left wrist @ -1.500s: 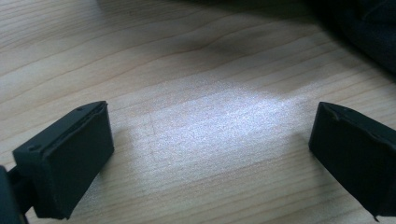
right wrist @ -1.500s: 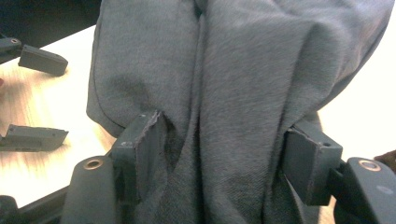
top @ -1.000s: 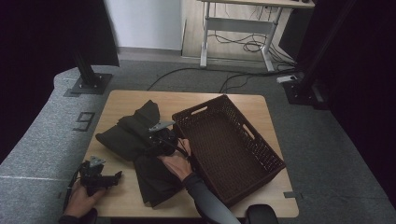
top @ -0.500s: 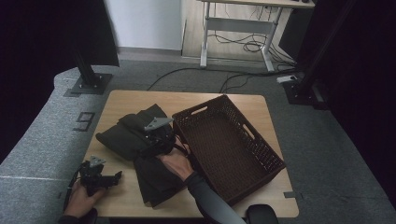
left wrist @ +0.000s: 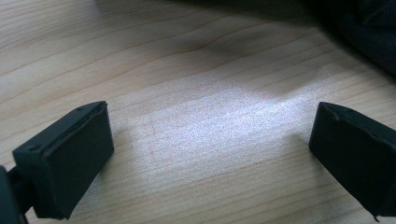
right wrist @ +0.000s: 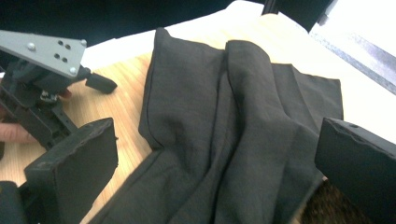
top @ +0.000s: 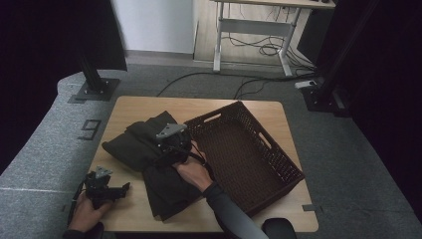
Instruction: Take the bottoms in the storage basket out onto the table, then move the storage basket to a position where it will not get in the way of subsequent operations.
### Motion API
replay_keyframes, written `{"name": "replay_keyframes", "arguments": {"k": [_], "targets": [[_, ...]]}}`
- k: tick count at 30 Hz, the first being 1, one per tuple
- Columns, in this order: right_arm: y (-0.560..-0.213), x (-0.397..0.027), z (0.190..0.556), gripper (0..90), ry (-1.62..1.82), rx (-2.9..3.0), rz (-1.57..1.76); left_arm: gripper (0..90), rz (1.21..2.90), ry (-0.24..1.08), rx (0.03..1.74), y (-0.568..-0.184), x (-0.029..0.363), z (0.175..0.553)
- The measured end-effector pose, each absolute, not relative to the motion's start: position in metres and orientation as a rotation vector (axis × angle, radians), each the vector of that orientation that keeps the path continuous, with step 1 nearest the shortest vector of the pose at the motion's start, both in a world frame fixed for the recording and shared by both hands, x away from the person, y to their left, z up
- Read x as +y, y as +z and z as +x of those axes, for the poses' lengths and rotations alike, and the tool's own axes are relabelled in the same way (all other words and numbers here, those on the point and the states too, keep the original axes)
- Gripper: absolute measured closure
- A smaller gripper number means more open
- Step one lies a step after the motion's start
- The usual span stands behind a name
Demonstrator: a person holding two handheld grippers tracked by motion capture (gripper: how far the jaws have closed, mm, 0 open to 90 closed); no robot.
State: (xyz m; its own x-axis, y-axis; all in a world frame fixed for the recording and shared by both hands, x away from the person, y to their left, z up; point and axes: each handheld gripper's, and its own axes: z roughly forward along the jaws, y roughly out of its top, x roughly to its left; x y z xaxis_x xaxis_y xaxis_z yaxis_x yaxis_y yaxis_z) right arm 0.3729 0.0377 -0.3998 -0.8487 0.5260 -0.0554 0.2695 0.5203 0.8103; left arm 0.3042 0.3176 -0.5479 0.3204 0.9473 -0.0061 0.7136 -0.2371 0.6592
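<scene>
A dark garment (top: 149, 154) lies folded and rumpled on the wooden table (top: 239, 107), left of a brown wicker basket (top: 249, 154). My right gripper (top: 166, 147) hovers just above the garment's middle. Its jaws have just been opening and now stand wide, with the cloth (right wrist: 219, 121) below them and no pad pressing on it. My left gripper (top: 123, 188) rests low at the table's front left, held in a hand. It is open (left wrist: 210, 135) over bare wood, with the garment's edge (left wrist: 369, 32) off to one side.
The basket is empty and takes up the table's right half, tilted at an angle. The left gripper's grey plate (right wrist: 44, 51) shows beside the garment. Grey carpet (top: 45, 149) surrounds the table, with a desk frame (top: 254, 30) and cables behind.
My right gripper has lifted a little off the garment and shifted slightly toward the far side. The cloth stays on the table. The left gripper has not moved.
</scene>
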Motion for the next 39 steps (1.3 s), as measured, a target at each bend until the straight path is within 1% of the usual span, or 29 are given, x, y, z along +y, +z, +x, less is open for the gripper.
{"name": "replay_keyframes", "arguments": {"k": [17,19,20,21,24,26,28,29,30,39], "targets": [[-0.392,-0.008,0.373,1.0,1.200,2.459,0.770,0.0,2.027,0.543,1.461,-0.548,0.318,0.304],[-0.391,-0.015,0.373,3.3,1.202,2.459,0.773,0.0,2.027,0.543,1.461,-0.548,0.317,0.304],[-0.391,-0.022,0.373,6.8,1.197,2.459,0.784,0.0,2.027,0.543,1.461,-0.548,0.317,0.304],[-0.391,-0.022,0.373,6.8,1.197,2.459,0.784,0.0,2.028,0.543,1.461,-0.548,0.318,0.304],[-0.392,-0.033,0.373,13.7,1.196,2.468,0.797,0.0,2.027,0.543,1.461,-0.548,0.318,0.304],[-0.392,-0.038,0.372,14.7,1.183,2.463,0.816,0.0,2.027,0.543,1.461,-0.548,0.317,0.304],[-0.393,-0.044,0.372,17.6,1.175,2.464,0.821,0.0,2.027,0.543,1.461,-0.548,0.317,0.304],[-0.393,-0.049,0.371,20.7,1.167,2.460,0.834,0.0,2.027,0.543,1.461,-0.548,0.317,0.304],[-0.393,-0.049,0.371,20.7,1.167,2.460,0.834,0.0,2.027,0.543,1.461,-0.548,0.317,0.304],[-0.400,-0.067,0.368,32.7,1.132,2.488,0.881,0.0,2.028,0.544,1.461,-0.548,0.317,0.304]]}}
